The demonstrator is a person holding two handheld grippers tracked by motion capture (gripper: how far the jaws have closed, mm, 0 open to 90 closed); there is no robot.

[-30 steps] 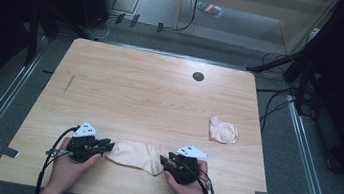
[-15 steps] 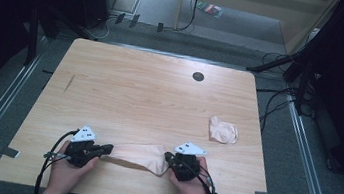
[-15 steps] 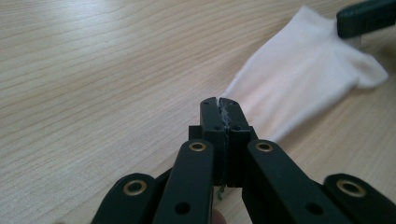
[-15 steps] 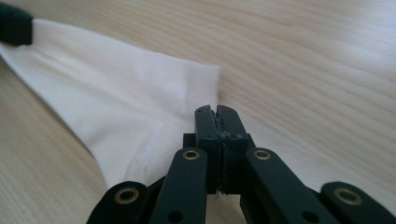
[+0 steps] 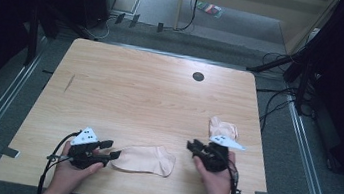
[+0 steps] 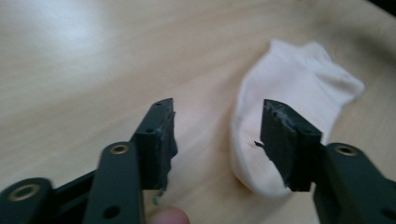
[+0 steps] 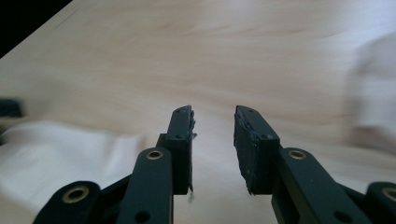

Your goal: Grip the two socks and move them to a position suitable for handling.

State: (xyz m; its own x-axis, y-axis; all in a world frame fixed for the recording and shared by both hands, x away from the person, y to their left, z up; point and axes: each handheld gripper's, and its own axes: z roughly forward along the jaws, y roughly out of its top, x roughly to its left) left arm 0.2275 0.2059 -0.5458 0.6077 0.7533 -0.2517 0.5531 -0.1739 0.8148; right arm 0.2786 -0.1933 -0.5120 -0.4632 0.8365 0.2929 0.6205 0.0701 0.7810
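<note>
The sock (image 5: 145,158) lying flat was pale peach, plain, without pattern; the second sock (image 5: 221,127) had the same peach tone. The desk (image 5: 150,94) showed light wood grain with a small dark round spot (image 5: 198,76). Both claws were black, each topped with a grey-white plate.

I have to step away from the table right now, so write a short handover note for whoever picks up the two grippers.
Left hand-held gripper: jaws just opened, nothing between them, tips beside the end of the flat sock.
Right hand-held gripper: jaws just opened, empty, away from that sock, near the bunched sock.
Things: flat sock lies near the front edge of the table; bunched sock sits at the right side.
Done: first sock spread flat and let go.
Left: probably pick up and flatten the bunched sock.
</note>
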